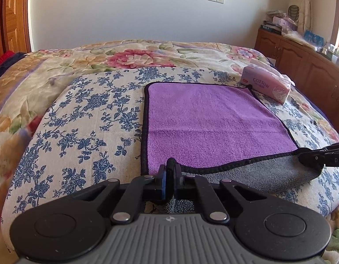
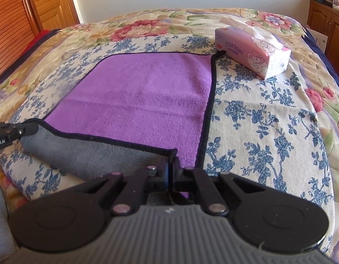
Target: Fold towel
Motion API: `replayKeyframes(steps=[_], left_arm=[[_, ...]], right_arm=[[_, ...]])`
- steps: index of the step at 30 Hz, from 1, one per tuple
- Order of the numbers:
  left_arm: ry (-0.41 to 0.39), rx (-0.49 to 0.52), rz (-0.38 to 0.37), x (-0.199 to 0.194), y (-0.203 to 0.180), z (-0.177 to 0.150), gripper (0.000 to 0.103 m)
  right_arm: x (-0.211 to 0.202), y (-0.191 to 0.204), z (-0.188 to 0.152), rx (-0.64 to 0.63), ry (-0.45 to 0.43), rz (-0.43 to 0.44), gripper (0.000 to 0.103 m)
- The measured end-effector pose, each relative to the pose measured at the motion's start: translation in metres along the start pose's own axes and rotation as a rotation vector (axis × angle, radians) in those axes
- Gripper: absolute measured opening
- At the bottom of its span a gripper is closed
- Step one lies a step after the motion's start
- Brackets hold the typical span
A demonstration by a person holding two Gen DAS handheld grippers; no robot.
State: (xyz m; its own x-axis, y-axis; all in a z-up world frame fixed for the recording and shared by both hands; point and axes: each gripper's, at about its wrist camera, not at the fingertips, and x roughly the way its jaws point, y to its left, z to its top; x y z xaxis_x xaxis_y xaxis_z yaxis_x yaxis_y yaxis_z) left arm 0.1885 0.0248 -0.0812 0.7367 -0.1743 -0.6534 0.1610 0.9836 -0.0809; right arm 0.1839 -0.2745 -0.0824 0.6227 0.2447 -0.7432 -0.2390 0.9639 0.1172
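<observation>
A purple towel [image 1: 213,118] [image 2: 143,101] with black trim and a grey underside lies flat on the bed. Its near edge is lifted and rolled back, showing the grey side [image 1: 257,173] [image 2: 99,154]. My left gripper [image 1: 170,171] is shut on the near left corner of the towel. My right gripper [image 2: 171,165] is shut on the near right corner. Each gripper also shows at the edge of the other view, the right gripper [image 1: 310,156] at the far right and the left gripper [image 2: 26,129] at the far left, both pinching the trim.
A pink tissue pack [image 1: 266,83] [image 2: 253,52] lies by the towel's far right corner. The bed carries a blue-flowered cloth [image 1: 85,118] over a floral quilt [image 1: 134,57]. A wooden cabinet [image 1: 301,61] stands to the right, a wooden door [image 2: 44,2] to the left.
</observation>
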Motion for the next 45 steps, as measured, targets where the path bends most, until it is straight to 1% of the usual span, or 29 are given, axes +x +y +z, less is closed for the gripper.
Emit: replayKeyframes(steps=[19,30,36,45], left_arm=[[-0.05,-0.009,-0.019,-0.01,-0.003,0.008,0.006],[-0.068,-0.02,-0.019,-0.01,0.0,0.013,0.006],[-0.091,-0.025,-0.027,-0.011,0.0,0.018,0.006],[-0.09,-0.024,-0.025,-0.002,0.002,0.022,0.006]], right_arm=[[-0.015,0.0,0.013,-0.011,-0.106,0.023,0.004],[-0.017,0.0,0.019,-0.026,-0.141,0.024,0.004],[-0.019,0.0,0.024,-0.035,-0.164,0.025,0.004],[-0.01,-0.003,0.029,-0.051,-0.167,0.024,0.004]])
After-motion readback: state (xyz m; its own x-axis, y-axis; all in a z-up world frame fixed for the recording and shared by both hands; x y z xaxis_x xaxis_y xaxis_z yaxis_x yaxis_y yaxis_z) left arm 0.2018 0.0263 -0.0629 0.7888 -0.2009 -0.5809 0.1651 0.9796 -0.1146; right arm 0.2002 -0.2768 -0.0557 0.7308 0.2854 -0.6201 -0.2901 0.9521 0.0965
